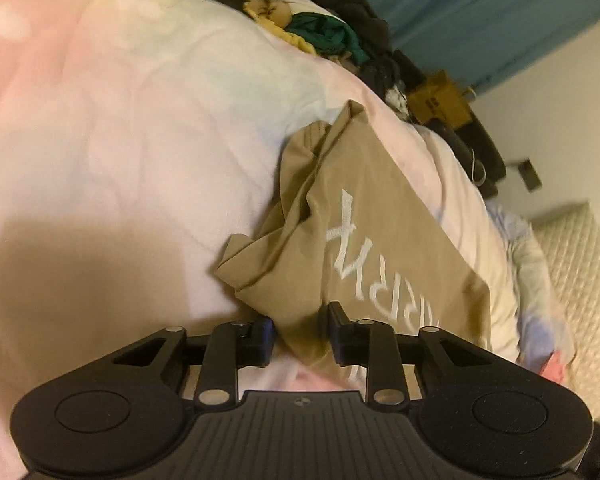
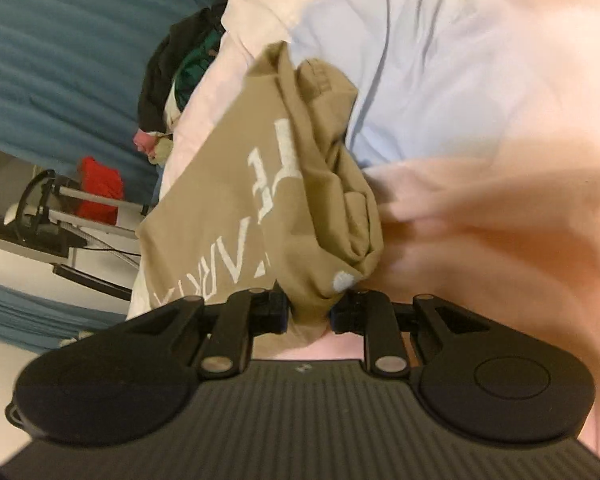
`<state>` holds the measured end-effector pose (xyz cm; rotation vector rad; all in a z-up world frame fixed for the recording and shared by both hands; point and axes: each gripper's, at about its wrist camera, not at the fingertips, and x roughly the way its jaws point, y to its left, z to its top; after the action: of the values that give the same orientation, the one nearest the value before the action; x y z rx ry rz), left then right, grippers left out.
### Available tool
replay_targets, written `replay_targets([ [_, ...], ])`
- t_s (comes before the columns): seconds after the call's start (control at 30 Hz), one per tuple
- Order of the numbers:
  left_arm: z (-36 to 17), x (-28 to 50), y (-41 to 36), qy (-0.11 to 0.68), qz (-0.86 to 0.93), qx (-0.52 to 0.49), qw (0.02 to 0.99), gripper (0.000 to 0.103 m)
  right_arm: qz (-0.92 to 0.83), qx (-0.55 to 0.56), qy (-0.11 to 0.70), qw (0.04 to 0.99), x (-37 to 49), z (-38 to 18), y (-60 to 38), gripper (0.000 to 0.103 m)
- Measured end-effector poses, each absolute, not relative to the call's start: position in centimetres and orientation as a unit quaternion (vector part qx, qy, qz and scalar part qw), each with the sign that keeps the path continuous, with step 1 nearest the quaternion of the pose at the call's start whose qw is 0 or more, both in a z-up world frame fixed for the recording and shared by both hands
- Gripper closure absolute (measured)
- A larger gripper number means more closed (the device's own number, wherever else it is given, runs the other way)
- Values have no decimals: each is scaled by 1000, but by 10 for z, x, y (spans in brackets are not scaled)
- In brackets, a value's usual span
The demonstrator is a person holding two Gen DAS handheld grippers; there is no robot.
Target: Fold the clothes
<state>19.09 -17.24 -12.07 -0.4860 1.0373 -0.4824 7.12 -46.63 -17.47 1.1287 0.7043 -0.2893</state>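
Both grippers, left (image 1: 300, 330) and right (image 2: 310, 310), clamp the shirt (image 1: 364, 240) edge, lifting it ahead to spread for folding

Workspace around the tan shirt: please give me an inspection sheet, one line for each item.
Surface: bed cover in pale pink, white and blue, wrinkled.
Job's things: tan shirt with white letters, bunched along one side, lying on the cover.
Clutter: heap of dark, green and yellow clothes at the far edge of the bed; yellow box beyond it.
Grippers: left tool and right tool each have shirt fabric between the fingers.
Cables: thin cables by the metal frame.
Surroundings: blue curtain, red item, quilted white surface.
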Motion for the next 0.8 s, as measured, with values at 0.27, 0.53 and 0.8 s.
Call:
replay_targets([
  [0.27, -27, 145, -179, 439, -263, -114, 852, 63, -148, 439, 315, 828, 37, -101, -437, 81],
  [0.53, 87, 42, -165, 331, -290, -11, 898, 10, -116, 319, 255, 905, -22, -2, -388, 49],
  [0.8, 134, -56, -140, 213, -286, 40, 933, 0, -89, 213, 181, 956, -82, 40, -330, 14],
])
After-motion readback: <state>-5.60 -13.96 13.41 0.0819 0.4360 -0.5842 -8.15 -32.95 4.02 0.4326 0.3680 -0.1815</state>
